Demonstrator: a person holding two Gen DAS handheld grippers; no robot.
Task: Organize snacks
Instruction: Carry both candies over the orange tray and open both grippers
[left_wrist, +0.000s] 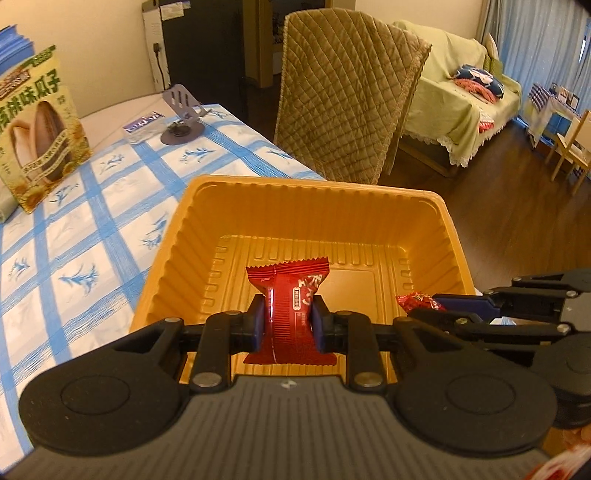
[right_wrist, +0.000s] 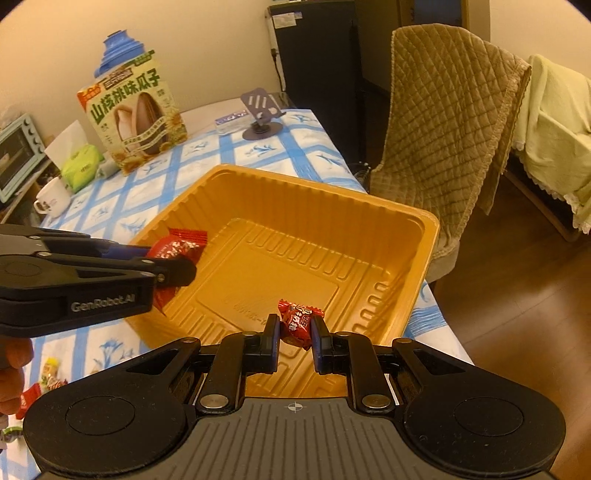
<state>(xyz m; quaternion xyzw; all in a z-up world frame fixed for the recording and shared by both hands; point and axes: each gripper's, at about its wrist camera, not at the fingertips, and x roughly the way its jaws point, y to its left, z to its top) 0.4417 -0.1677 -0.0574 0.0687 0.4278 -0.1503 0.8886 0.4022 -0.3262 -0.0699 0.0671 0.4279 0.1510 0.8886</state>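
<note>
Left wrist view
- Landmark: we take the orange tray (left_wrist: 424, 206) as our reference; it sits on the blue-checked tablecloth (left_wrist: 92, 229), at the table's edge nearest the quilted chair (left_wrist: 343, 92).
- Left gripper (left_wrist: 288, 317): we see its jaws pinching a large red snack packet (left_wrist: 291, 295), held upright over the tray's near side, above the tray floor.
- Right gripper (left_wrist: 436, 304): we see it enter at the tray's right wall, clamped on a small red candy (left_wrist: 419, 302).
- Sunflower seed box (left_wrist: 40, 125): standing well left of the tray.
- Phone stand (left_wrist: 183, 110): beyond the tray's far-left corner, with a small clear box (left_wrist: 144, 127) beside it.

Right wrist view
- Right gripper (right_wrist: 294, 328): we find its jaws pressed on the small red candy (right_wrist: 299, 323), above the tray's (right_wrist: 424, 236) near edge.
- Left gripper (right_wrist: 177, 266): over the tray's left wall, nipping the large red snack packet (right_wrist: 177, 245).
- Sunflower seed box (right_wrist: 136, 118): well beyond the tray's left corner, a blue container (right_wrist: 120, 51) behind it.
- White mug (right_wrist: 53, 199) and green pack (right_wrist: 81, 166): far left of the tray.
- Loose snacks (right_wrist: 48, 376): on the cloth, near-left of the tray.
- Phone stand (right_wrist: 262, 110): beyond the tray's far edge.
</note>
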